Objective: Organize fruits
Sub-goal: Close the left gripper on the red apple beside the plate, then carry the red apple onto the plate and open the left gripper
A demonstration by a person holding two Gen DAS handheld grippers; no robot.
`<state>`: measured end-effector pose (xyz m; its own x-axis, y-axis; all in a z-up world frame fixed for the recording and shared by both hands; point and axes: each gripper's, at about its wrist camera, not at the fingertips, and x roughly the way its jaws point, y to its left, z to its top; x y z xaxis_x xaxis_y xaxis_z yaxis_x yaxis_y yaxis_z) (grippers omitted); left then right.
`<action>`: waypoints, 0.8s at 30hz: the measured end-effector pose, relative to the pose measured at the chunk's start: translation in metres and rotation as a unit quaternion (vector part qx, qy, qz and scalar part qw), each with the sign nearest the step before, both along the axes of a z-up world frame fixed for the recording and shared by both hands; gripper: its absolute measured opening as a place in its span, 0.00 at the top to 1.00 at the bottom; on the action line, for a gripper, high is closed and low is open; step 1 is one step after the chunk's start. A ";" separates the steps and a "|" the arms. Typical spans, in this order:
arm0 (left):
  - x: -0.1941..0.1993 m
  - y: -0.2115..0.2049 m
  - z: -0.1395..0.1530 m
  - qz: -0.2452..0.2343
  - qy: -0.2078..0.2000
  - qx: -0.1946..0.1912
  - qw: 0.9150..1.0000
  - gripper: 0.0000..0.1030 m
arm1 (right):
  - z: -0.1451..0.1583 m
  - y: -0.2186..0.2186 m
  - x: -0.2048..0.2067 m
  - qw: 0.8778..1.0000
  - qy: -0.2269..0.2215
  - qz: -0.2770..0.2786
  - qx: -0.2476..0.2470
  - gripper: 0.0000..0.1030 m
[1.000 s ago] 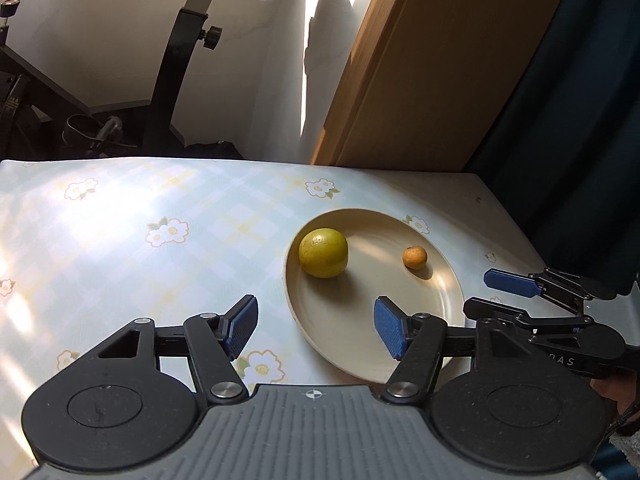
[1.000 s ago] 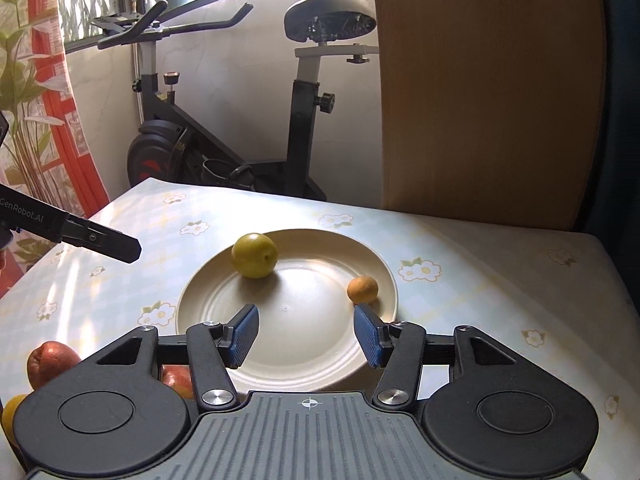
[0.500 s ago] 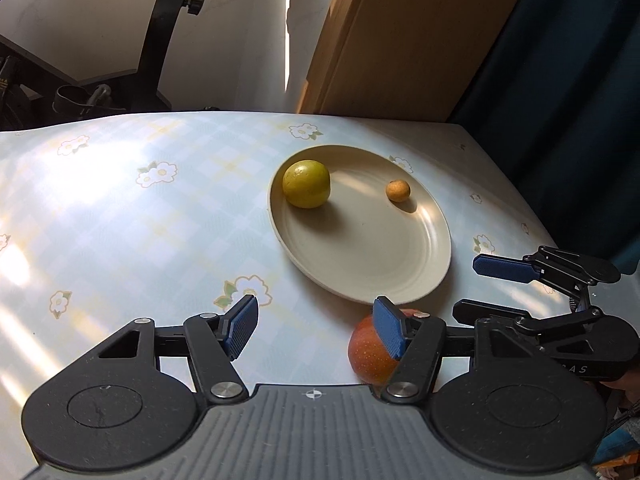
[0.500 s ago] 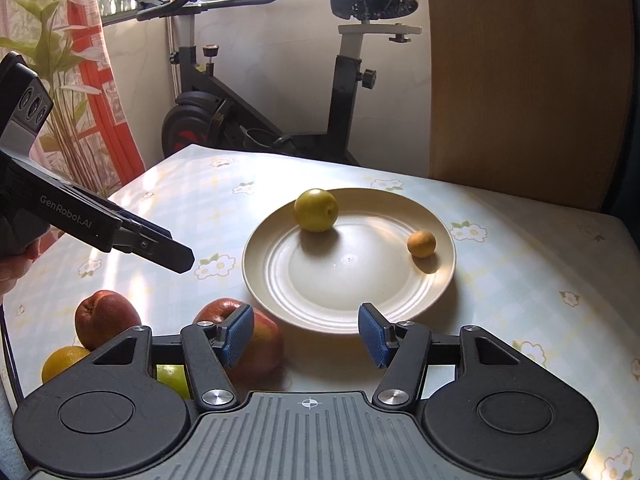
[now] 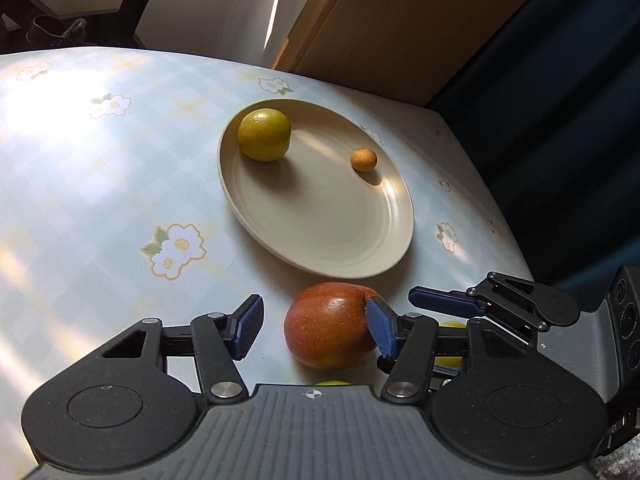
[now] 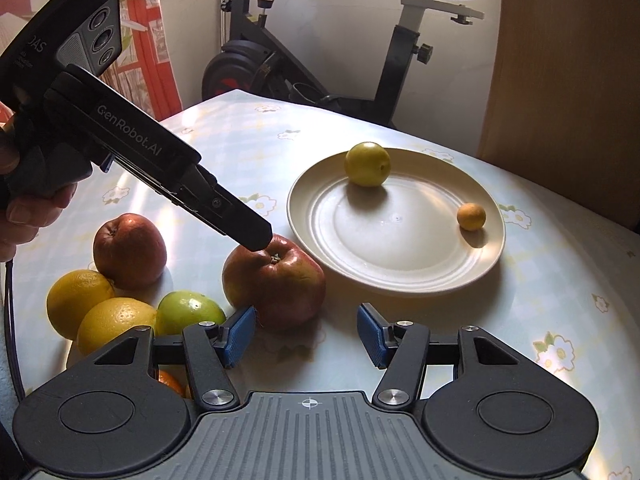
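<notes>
- Just beside the near rim of the round cream plate (image 5: pixel 394 258), the large red apple (image 5: pixel 328 326) lies on the worktop (image 5: pixel 100 184), which wears a pale blue checked cloth with printed flowers.
- On the plate sit a yellow-green round fruit (image 5: pixel 264 134) at the far left and a small orange round fruit (image 5: pixel 363 159) at the far right, well apart.
- The left hand-held gripper (image 5: pixel 314 328) has its blue-padded jaws spread around the large red apple: the right pad looks to be at the skin, the left pad stands clear. The jaws have just been closing.
- The right hand-held gripper (image 6: pixel 306 330) is spread with bare cloth between its pads; the large red apple is just beyond its left pad.
- Away from the plate, past the apple, cluster a second red apple (image 6: pixel 129 251), two yellow citrus fruits (image 6: pixel 78 298), and a green fruit (image 6: pixel 188 314).
- A person's hand (image 6: pixel 24 216) grips the left gripper's handle.
- Beyond the plate, off the worktop, stands a black exercise bike (image 6: pixel 392 60).
</notes>
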<state>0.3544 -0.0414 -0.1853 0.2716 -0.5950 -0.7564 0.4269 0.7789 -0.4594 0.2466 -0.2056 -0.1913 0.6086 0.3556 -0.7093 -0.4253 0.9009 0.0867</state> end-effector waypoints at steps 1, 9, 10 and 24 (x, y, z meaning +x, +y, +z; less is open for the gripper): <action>0.001 0.001 -0.002 0.003 0.007 -0.007 1.000 0.44 | -0.001 0.002 0.001 1.000 0.002 0.003 -0.001 0.49; 0.004 0.002 -0.015 0.019 0.048 -0.037 0.998 0.47 | -0.013 0.013 0.011 0.999 0.011 0.036 -0.019 0.53; 0.004 0.002 -0.016 0.018 0.051 -0.041 0.998 0.49 | -0.013 0.014 0.011 0.999 0.010 0.039 -0.020 0.53; 0.007 -0.001 -0.016 0.004 0.044 -0.040 0.998 0.50 | -0.022 0.015 0.021 0.998 0.006 0.058 0.001 0.48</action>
